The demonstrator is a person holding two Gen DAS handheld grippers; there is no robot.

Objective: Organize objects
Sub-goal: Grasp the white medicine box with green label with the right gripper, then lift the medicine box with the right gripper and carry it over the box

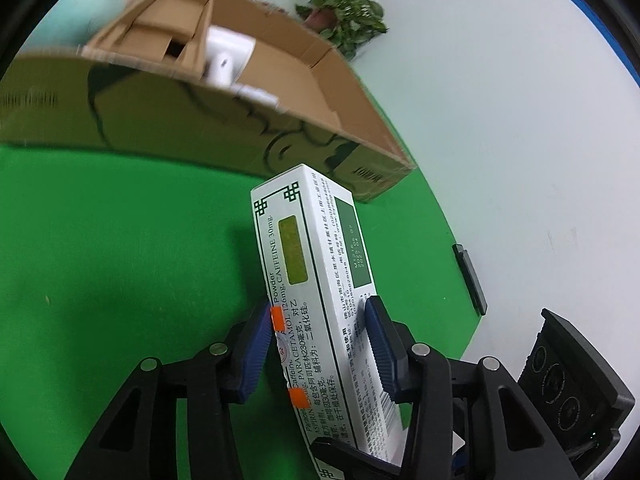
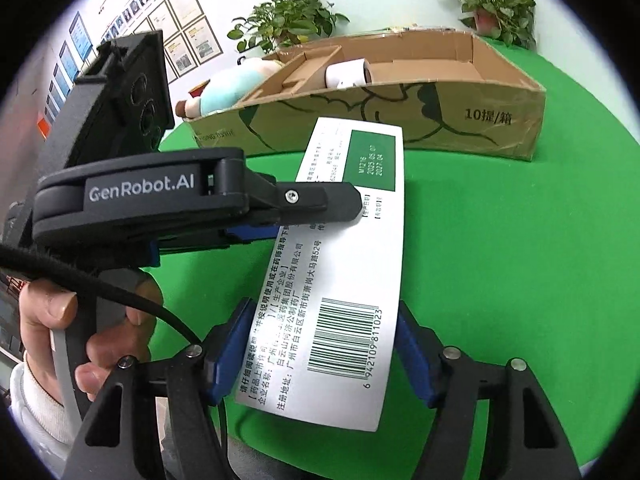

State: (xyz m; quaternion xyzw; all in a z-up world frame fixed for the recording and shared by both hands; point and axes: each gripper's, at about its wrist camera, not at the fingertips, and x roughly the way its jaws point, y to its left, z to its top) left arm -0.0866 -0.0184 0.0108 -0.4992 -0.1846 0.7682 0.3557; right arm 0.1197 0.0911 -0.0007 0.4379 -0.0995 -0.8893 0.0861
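We've got the medicine box (image 1: 316, 300) pinched by both grippers, left gripper (image 1: 320, 344) across its narrow sides, right gripper (image 2: 324, 356) across its broad face, long axis aimed at the cardboard tray (image 2: 500, 120) near the green mat's (image 2: 520, 260) far edge

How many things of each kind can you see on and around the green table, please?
Medicine box: 1
Cardboard box: 1
Paper roll: 1
Plush toy: 1
Potted plants: 2
Grippers, left gripper and right gripper: 2
Total: 8
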